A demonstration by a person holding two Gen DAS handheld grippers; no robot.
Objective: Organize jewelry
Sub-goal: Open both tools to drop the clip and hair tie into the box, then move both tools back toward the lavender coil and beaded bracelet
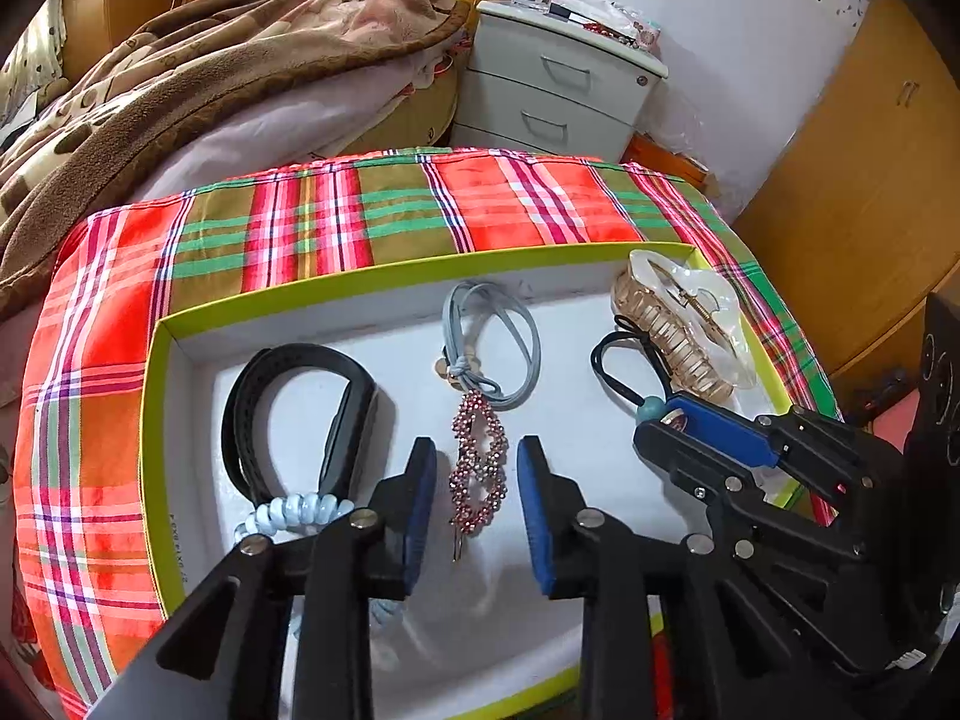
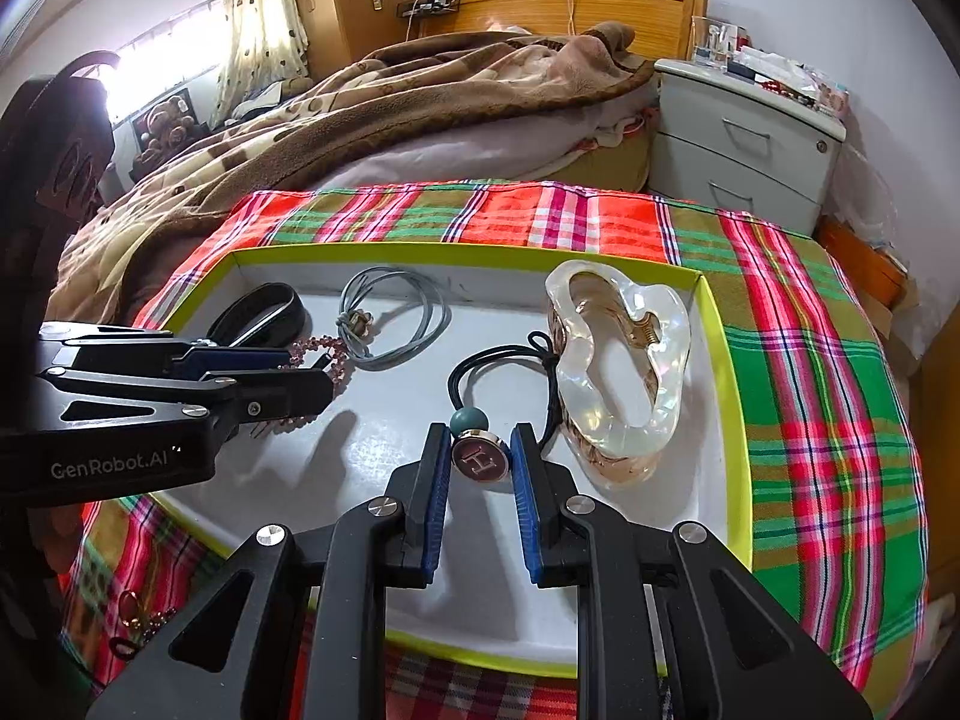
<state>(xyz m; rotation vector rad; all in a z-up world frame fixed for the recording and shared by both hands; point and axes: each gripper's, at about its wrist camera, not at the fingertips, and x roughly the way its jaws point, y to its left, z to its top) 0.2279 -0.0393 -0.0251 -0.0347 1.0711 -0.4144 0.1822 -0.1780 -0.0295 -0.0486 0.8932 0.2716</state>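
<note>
Your left claw (image 1: 477,468) stands apart astride the pink clip (image 1: 478,468), hiding its end; right claw (image 2: 480,459) clamps the button (image 2: 480,461) mid-tray (image 2: 729,360).

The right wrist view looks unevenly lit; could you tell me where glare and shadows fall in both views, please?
Right wrist view: the window is blown out, and the left gripper casts a soft shadow on the tray. Left wrist view: even light, no glare; both bend straight edges.

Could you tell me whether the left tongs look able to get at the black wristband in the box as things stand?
Probably yes. The left tongs stand open over the pink hair clip, and the wristband lies just beside them; only the pale coil tie rests against its near end.
</note>
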